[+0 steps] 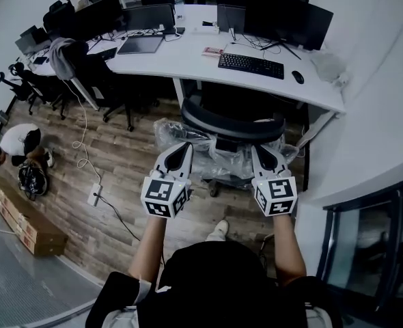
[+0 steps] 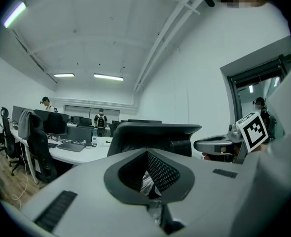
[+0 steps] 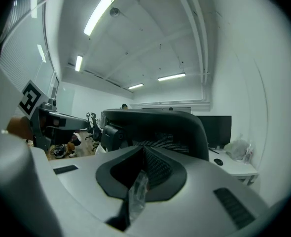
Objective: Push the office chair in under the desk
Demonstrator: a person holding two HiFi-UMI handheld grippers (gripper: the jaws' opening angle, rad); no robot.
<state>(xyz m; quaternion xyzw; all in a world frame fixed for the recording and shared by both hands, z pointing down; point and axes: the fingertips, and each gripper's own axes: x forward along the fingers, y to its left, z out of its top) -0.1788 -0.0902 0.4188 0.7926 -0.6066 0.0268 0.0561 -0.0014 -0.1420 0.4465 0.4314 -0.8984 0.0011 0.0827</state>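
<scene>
A black office chair wrapped in clear plastic stands with its seat partly under the white desk, its curved back top facing me. My left gripper and right gripper are both shut, pointing at the chair back from behind, one at each side. In the left gripper view the chair back fills the middle just past the left gripper. The right gripper view shows the chair back close ahead of the right gripper. Clear plastic shows in each jaw gap; whether it is pinched is unclear.
A keyboard, a mouse and monitors sit on the desk. A white wall and a glass door close the right side. More chairs, a crouching person, a cardboard box and a power strip are at left.
</scene>
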